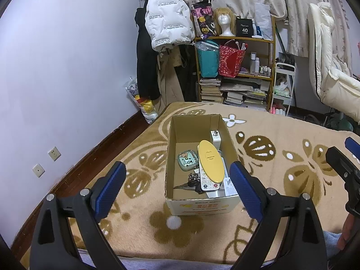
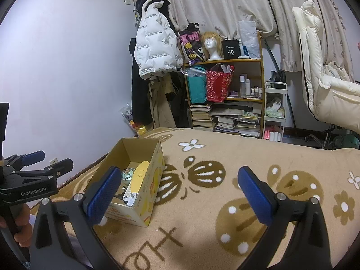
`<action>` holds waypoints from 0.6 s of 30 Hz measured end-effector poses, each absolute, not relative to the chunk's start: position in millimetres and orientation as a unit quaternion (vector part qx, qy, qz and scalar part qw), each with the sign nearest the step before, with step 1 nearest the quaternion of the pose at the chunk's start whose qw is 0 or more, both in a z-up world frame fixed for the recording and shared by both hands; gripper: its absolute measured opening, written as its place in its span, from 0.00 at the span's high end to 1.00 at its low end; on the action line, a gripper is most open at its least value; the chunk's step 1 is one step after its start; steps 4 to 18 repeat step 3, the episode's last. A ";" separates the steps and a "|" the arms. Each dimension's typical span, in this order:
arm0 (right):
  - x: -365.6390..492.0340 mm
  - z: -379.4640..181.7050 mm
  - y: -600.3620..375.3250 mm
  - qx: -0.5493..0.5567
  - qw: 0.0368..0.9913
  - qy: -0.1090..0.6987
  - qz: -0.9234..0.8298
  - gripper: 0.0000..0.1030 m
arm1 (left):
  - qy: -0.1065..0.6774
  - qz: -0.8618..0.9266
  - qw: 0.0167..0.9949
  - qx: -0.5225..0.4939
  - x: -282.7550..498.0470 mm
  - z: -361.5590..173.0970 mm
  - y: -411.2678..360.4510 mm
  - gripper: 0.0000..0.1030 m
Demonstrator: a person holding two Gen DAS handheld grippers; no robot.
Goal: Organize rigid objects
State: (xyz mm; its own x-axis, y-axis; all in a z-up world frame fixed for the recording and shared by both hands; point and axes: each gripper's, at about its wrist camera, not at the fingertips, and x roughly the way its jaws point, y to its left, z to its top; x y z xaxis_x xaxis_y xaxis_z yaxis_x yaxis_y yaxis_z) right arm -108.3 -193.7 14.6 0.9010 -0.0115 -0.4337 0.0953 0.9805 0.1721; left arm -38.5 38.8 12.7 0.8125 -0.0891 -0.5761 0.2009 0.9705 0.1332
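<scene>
The left gripper (image 1: 177, 189) hangs released and empty just short of the cardboard box (image 1: 202, 207); the right gripper (image 2: 180, 199) is likewise spread and empty over bare blanket (image 2: 225, 157). The box already holds a yellow oval case (image 1: 210, 160), a remote (image 1: 208, 183), keys (image 1: 191, 183), a small green case (image 1: 187, 160) and a white charger (image 1: 215, 137). Nothing loose shows on the bed, so the sorting looks finished or nearly so. The next move likely calls for retreat. Open blanket lies right of the box; the bed edge and wall run close on its left.
</scene>
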 end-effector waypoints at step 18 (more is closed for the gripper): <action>-108.5 14.8 -193.8 0.095 0.970 0.220 -0.027 0.00 | 0.297 -0.076 0.947 0.096 -38.5 12.7 38.7 0.10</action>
